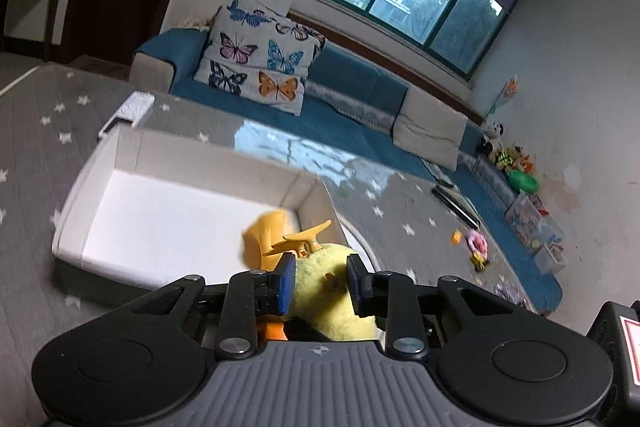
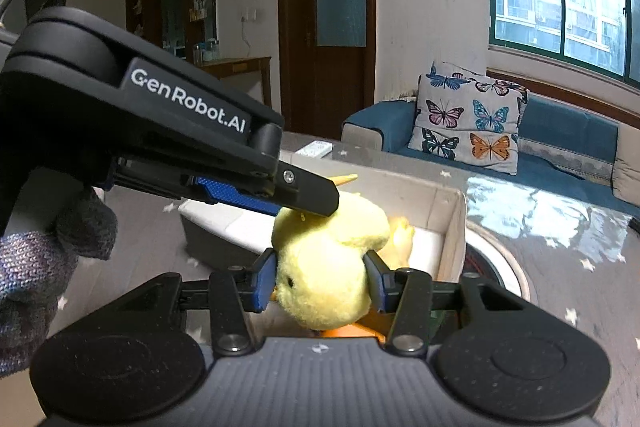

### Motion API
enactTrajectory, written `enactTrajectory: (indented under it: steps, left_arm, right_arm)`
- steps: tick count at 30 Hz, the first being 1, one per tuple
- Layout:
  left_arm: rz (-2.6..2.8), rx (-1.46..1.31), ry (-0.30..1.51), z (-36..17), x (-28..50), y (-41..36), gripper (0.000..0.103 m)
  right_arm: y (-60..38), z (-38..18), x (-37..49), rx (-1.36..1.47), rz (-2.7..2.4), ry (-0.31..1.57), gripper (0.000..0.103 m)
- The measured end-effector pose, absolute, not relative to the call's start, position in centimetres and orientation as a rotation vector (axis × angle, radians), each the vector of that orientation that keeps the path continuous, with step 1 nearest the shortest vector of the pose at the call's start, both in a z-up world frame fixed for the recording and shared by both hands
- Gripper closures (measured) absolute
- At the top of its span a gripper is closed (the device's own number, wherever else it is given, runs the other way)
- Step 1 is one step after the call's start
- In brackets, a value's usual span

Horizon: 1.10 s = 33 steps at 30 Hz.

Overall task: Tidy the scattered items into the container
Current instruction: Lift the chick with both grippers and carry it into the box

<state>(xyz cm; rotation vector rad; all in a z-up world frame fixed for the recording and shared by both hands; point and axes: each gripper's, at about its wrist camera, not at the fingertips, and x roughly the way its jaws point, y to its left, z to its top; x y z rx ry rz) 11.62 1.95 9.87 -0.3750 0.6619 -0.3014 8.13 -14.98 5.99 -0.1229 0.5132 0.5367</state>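
A yellow plush duck with an orange beak and feet is held by both grippers above the near edge of a white cardboard box. My left gripper is shut on the duck's head end. My right gripper is shut on the duck's body. In the right wrist view the left gripper comes in from the left, its fingers over the duck. The box stands open just behind the duck, and what shows of its white floor is bare.
The box stands on a grey star-patterned table. A white remote lies beyond the box. Small pink and yellow toys lie at the right. A blue sofa with a butterfly cushion stands behind. A gloved hand holds the left gripper.
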Motion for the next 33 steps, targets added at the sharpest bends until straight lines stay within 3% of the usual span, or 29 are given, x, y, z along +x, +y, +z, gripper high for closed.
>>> enactTrajectory:
  steps: [16,33]
  left_arm:
    - [-0.269,-0.39,0.697,8.3,19.5,4.8,0.076]
    - [-0.256,-0.463,0.805,4.0,23.4,7.4,0.076]
  right_arm:
    - [-10.6,4.2,17.3,-0.072,0.547,0.616,0.059]
    - [-7.4,1.0,20.2,-0.138,0.533,0.747,0.059]
